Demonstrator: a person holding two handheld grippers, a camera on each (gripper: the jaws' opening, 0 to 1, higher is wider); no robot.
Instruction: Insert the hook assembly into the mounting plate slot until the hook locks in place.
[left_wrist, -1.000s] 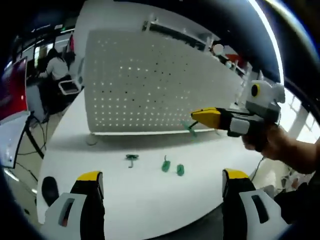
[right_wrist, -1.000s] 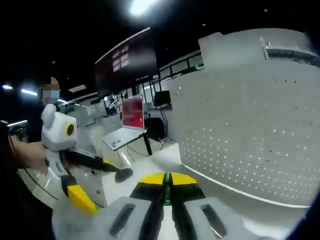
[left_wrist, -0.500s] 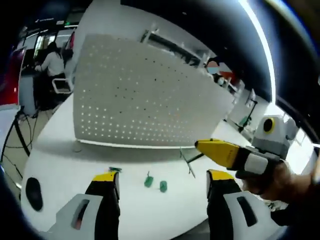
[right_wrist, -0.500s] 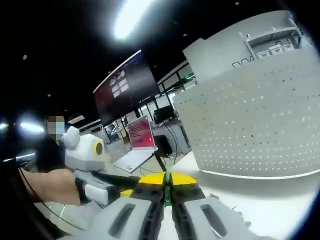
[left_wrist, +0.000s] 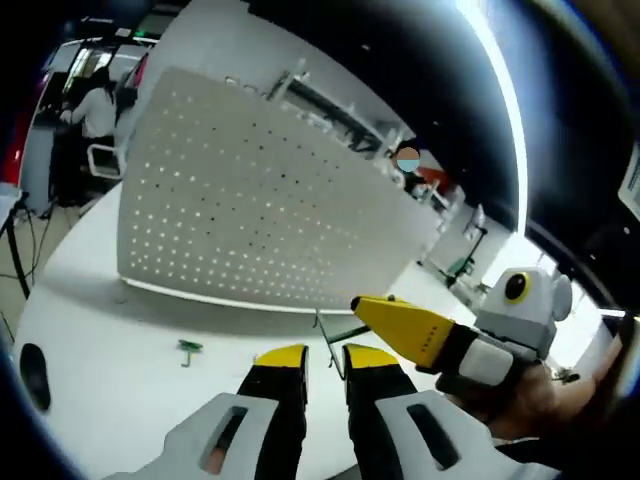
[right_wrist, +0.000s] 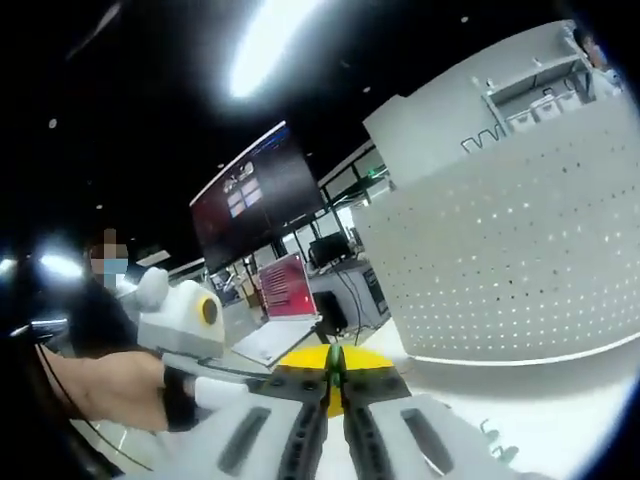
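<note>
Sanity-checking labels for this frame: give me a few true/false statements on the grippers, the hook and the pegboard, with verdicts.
1. The right gripper is shut on a green hook. True.
2. The perforated mounting plate lies flat on the table. False: it stands upright on the white table.
3. The left gripper has its jaws spread wide. False: in the left gripper view the jaws stand close together, with only a narrow gap.
4. A small green hook piece lies loose on the table in front of the plate. True.
5. The hook held by the right gripper is already seated in the plate. False: in the left gripper view the gripper's tip is short of the plate.
</note>
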